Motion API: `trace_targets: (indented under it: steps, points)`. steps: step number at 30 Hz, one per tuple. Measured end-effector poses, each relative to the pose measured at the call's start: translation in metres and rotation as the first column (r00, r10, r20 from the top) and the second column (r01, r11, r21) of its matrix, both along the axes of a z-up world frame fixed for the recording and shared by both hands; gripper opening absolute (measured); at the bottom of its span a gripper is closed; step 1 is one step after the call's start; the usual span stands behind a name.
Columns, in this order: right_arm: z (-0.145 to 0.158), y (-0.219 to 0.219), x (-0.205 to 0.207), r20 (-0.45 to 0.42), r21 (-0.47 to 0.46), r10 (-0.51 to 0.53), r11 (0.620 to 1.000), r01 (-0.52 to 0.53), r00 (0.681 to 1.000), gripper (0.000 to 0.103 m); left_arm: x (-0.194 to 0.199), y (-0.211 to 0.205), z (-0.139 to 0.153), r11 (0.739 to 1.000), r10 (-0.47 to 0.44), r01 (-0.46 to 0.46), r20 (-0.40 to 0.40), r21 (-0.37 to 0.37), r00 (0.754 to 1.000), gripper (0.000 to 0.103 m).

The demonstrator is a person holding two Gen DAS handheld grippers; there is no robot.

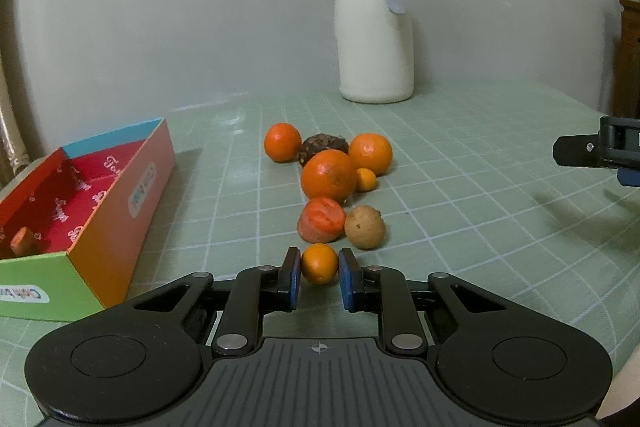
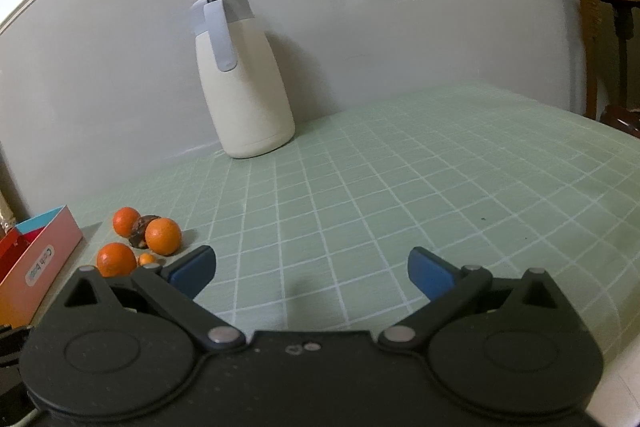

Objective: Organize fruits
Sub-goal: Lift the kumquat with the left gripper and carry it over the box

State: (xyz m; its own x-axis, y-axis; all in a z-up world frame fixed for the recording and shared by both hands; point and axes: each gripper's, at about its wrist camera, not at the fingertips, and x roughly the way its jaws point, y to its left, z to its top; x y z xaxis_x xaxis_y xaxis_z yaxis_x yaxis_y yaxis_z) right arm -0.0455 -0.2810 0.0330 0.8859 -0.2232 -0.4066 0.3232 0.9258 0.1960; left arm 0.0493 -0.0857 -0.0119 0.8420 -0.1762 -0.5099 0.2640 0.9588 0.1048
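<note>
While the left gripper (image 1: 319,277) sits low over the green gridded mat (image 1: 460,187), its blue pads (image 1: 294,277) stand narrow on either side of a small kumquat (image 1: 319,263), touching it or nearly so; whether they truly pinch it I cannot tell; just beyond it lie a cut reddish piece (image 1: 321,225) and a brown round fruit (image 1: 365,227) side by side; behind those, three oranges (image 1: 329,175) crowd around a dark shrivelled fruit (image 1: 323,146) and a second tiny kumquat (image 1: 366,179); the colourful divided box (image 1: 100,211) lies to the left, an orange chunk (image 1: 22,241) in its near compartment; the right gripper (image 2: 312,273) hovers well apart, jaws wide, holding nothing; a cream jug (image 2: 244,83) stands at the wall.
</note>
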Motion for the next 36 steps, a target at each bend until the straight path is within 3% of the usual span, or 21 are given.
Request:
trace_targets:
  steps: [4,12,19,26,36]
  points:
    - [0.002,0.001,0.0,0.009,0.005,0.003,1.0,-0.003,1.0,0.103,-0.002,0.004,0.007,1.0,0.005,-0.005,0.03,-0.001,1.0,0.02]
    - [0.001,0.011,0.005,0.01,0.001,0.036,0.999,-0.036,0.999,0.103,0.002,0.01,0.0,1.0,0.021,-0.021,-0.011,0.012,1.0,0.02]
    - [0.001,0.013,0.006,0.006,-0.002,0.047,0.999,-0.047,0.999,0.103,-0.001,0.004,-0.003,0.999,0.028,-0.028,0.013,0.041,1.0,0.02]
    - [0.003,0.009,0.005,0.02,0.032,0.04,0.999,-0.041,0.999,0.103,0.001,0.012,0.0,0.999,0.041,-0.041,-0.003,0.005,0.999,0.02]
    - [0.004,0.02,0.012,0.019,0.029,0.07,0.997,-0.07,0.997,0.103,-0.002,0.031,0.026,0.995,0.089,-0.094,0.105,0.038,0.99,0.02]
